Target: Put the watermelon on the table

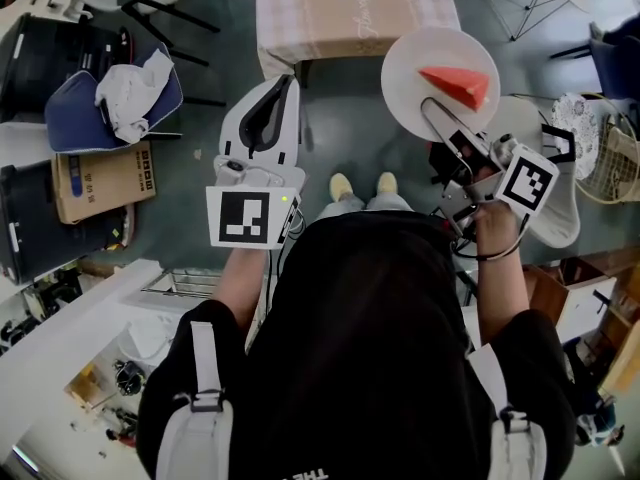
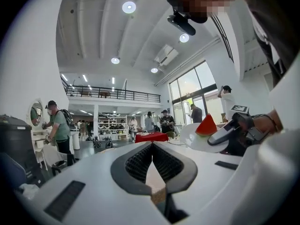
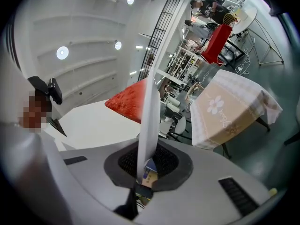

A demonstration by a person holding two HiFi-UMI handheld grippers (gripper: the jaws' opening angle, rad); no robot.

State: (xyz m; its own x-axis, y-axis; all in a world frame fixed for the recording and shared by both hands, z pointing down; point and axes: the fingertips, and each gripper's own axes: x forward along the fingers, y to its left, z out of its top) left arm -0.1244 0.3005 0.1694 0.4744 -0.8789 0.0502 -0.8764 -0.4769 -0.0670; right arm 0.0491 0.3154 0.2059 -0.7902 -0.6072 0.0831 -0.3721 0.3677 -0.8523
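Observation:
A red watermelon wedge [image 1: 455, 85] lies on a white plate [image 1: 420, 58]. My right gripper [image 1: 432, 110] is shut on the plate's near rim and holds it in the air, just right of the table's near corner. The table [image 1: 350, 8] has a beige checked cloth with a flower print. In the right gripper view the plate [image 3: 149, 111] stands edge-on between the pads of the right gripper [image 3: 147, 161], the watermelon [image 3: 129, 102] on its left side and the table [image 3: 229, 107] below right. My left gripper [image 1: 262, 118] is shut with nothing in it. The left gripper view shows that gripper [image 2: 152, 149] and, to its right, the plate [image 2: 194, 142].
A chair with a blue cushion and white cloth [image 1: 115, 98] stands at the left, with a cardboard box [image 1: 100, 178] and black cases beside it. A white round stand [image 1: 560, 218] and a wire basket [image 1: 615, 163] are at the right. The person's feet [image 1: 362, 183] are before the table.

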